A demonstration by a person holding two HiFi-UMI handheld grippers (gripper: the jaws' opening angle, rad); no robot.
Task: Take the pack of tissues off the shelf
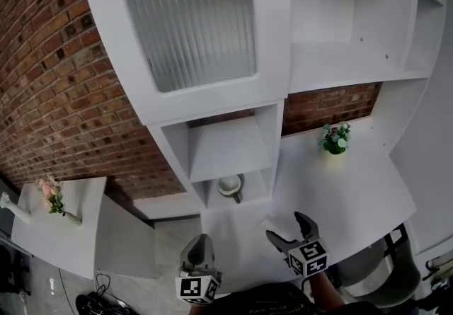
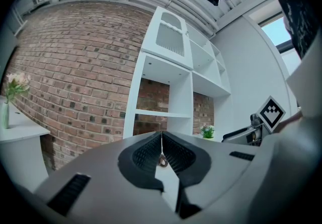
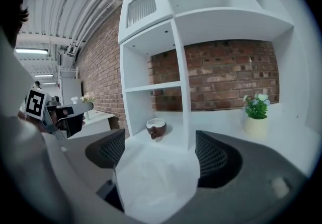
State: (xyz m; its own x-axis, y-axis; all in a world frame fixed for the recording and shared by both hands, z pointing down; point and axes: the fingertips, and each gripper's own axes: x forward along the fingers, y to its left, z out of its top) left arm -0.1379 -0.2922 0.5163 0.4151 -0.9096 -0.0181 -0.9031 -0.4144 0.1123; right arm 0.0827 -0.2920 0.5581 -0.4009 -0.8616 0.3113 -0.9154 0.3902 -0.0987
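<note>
So the pack [image 3: 156,177] is off the shelf [image 3: 151,87], filling the wide-spread jaws of the right claw [image 3: 160,148] pad to pad (left claw [image 2: 162,140] is pinched shut, empty); it looks light, squishy and slick-wrapped, so I'd squeeze gently across its middle, not a corner.

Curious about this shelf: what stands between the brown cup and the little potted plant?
The white upright side panel of the shelf stands between the cup and the potted plant. The right gripper view shows this most clearly.
</note>
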